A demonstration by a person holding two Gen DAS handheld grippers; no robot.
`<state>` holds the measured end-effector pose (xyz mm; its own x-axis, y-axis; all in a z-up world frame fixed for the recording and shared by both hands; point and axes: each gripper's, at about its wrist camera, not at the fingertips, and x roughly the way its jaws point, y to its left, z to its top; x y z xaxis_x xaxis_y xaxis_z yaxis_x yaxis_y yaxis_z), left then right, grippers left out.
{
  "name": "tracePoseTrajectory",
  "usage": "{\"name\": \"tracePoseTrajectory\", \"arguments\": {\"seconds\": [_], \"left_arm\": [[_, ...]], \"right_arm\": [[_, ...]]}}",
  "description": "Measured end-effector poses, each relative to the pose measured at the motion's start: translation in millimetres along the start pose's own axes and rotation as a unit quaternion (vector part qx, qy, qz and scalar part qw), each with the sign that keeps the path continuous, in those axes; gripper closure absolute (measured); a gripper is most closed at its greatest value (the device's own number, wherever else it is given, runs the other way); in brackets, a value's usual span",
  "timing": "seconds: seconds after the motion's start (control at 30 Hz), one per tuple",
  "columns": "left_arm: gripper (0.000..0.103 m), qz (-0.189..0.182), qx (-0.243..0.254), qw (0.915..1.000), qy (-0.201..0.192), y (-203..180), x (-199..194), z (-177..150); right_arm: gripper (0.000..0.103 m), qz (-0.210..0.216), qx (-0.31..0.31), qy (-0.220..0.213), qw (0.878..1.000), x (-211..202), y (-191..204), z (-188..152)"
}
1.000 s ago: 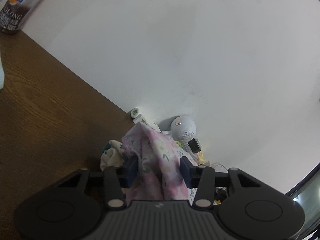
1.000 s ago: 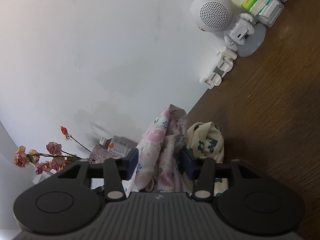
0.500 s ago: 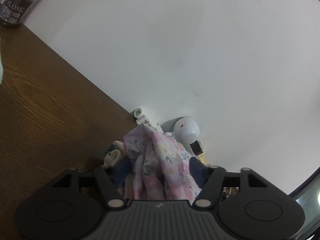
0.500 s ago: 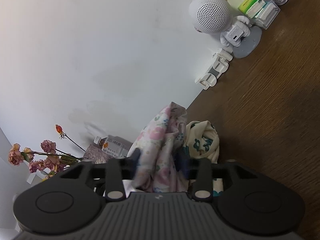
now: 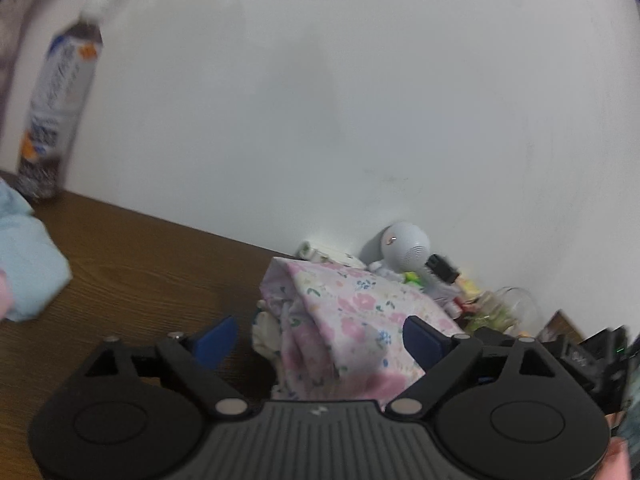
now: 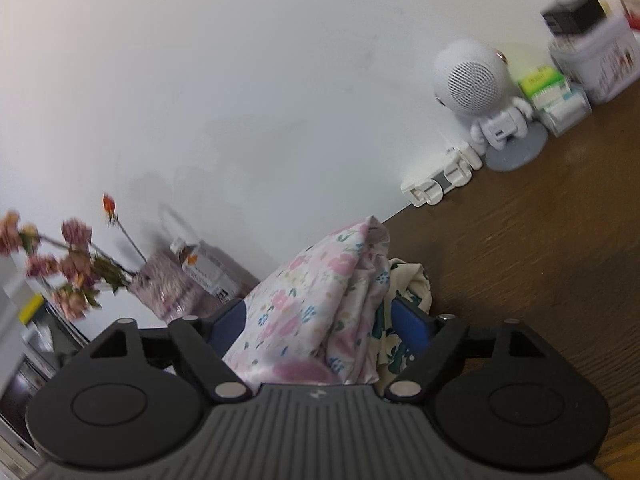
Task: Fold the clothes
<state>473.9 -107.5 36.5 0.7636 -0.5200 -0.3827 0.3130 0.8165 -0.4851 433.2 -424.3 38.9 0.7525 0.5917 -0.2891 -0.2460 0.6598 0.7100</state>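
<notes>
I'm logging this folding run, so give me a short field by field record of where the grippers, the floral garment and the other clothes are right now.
left gripper: jaws spread wide, floral garment between them, not clamped
right gripper: jaws open, same garment between them
floral garment: pink-flowered, bunched in a heap on the table
cream garment: green print, lying against the floral heap
light blue cloth: apart, on the table at the left view's left edge
background: drink carton and round white speaker by the wall

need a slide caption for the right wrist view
Right gripper, jaws open, straddles a bunched pink floral garment on the wooden table; a cream green-print cloth lies beside it.
</notes>
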Motion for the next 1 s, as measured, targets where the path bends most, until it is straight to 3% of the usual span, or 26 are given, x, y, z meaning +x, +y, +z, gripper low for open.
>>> {"name": "tracePoseTrajectory", "arguments": {"seconds": [0.07, 0.27, 0.43, 0.6, 0.83, 1.0], "left_arm": [[0.011, 0.015, 0.005, 0.9998, -0.008, -0.3, -33.6, -5.6], [0.010, 0.033, 0.018, 0.9992, 0.013, -15.3, -57.8, -34.9], [0.010, 0.038, 0.044, 0.9982, 0.014, -30.1, -83.7, -53.1], [0.008, 0.069, 0.077, 0.9946, 0.004, -36.7, -114.0, -74.3], [0.008, 0.108, 0.052, 0.9928, -0.001, -35.4, -157.6, -98.3], [0.007, 0.115, 0.052, 0.9921, 0.002, -40.8, -189.1, -117.6]], "right_arm": [[0.015, -0.015, -0.024, 0.001, 1.000, -3.6, 8.3, -3.2], [0.001, -0.054, -0.097, -0.002, 0.994, -20.3, 33.4, -21.2], [0.001, -0.076, -0.141, -0.002, 0.987, -31.9, 51.6, -42.0], [0.001, -0.093, -0.166, -0.001, 0.982, -35.1, 68.8, -68.5], [0.001, -0.119, -0.203, 0.005, 0.972, -39.4, 93.6, -106.7], [0.001, -0.130, -0.220, 0.018, 0.967, -48.5, 111.9, -133.8]]}}
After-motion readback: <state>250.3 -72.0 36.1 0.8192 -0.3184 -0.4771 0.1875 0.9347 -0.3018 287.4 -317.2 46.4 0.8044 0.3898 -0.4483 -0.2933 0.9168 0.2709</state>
